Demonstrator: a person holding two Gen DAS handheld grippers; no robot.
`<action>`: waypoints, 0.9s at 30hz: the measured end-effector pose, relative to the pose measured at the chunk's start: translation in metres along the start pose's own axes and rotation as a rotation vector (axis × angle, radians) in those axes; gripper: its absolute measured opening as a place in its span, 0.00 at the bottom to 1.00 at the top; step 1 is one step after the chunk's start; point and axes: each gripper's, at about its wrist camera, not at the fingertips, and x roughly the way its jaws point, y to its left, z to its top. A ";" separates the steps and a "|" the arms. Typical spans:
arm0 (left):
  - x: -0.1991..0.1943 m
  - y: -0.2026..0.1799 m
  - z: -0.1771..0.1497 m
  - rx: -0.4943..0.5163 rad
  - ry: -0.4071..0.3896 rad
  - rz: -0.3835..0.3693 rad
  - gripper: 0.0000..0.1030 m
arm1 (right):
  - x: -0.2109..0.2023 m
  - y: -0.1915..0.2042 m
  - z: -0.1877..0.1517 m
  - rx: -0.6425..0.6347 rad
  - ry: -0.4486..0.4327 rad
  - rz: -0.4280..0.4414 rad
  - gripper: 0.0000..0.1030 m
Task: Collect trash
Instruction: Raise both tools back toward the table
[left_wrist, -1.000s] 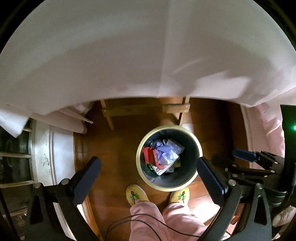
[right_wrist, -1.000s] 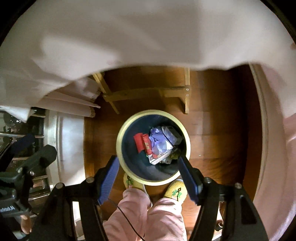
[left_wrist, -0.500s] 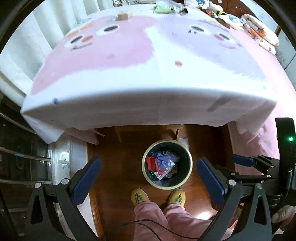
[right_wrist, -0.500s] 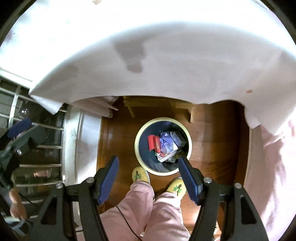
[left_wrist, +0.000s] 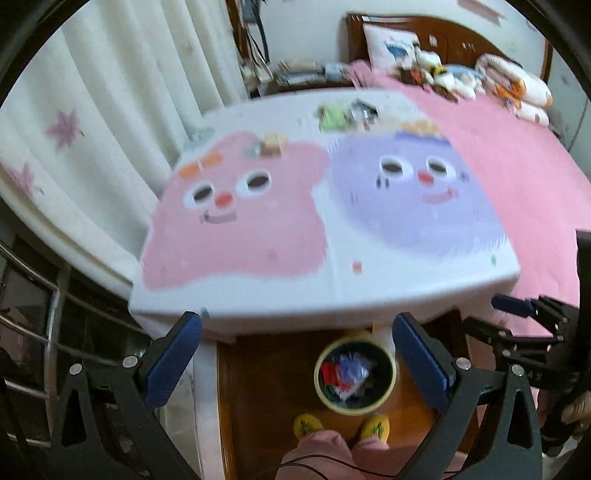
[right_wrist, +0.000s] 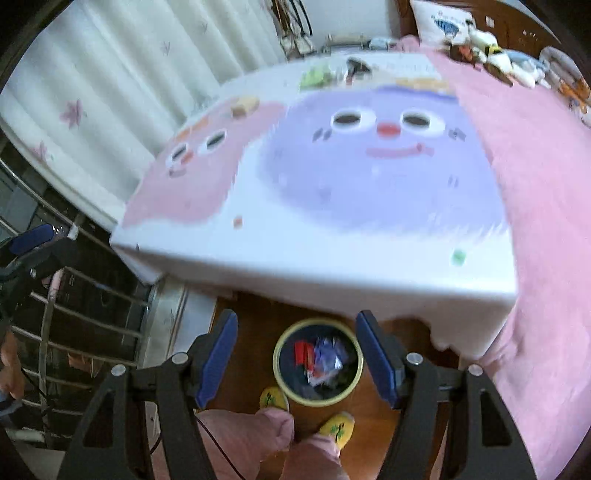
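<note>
Two blue-padded jaws of the left gripper (left_wrist: 297, 356) stand wide apart with nothing between them, angled steeply down so the bin (left_wrist: 354, 373) on the wooden floor shows in the gap, already holding wrappers. On the far end of the cartoon-print tablecloth (left_wrist: 332, 273) lie blurred scraps, likely the trash left to collect: something green (left_wrist: 332, 117) and a tan block (left_wrist: 272, 142). From the right wrist, the right gripper (right_wrist: 297, 356) is likewise spread and empty, tipped down over the bin (right_wrist: 318, 363), beside yellow slippers (right_wrist: 337, 424).
</note>
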 end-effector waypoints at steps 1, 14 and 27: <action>-0.002 0.000 0.007 -0.008 -0.011 0.001 0.99 | -0.005 -0.001 0.009 -0.003 -0.019 -0.001 0.65; 0.070 0.039 0.131 -0.114 -0.025 -0.070 0.99 | -0.008 -0.013 0.116 0.025 -0.167 -0.084 0.65; 0.265 0.078 0.244 -0.099 0.148 -0.146 0.96 | 0.080 -0.017 0.238 0.177 -0.184 -0.215 0.65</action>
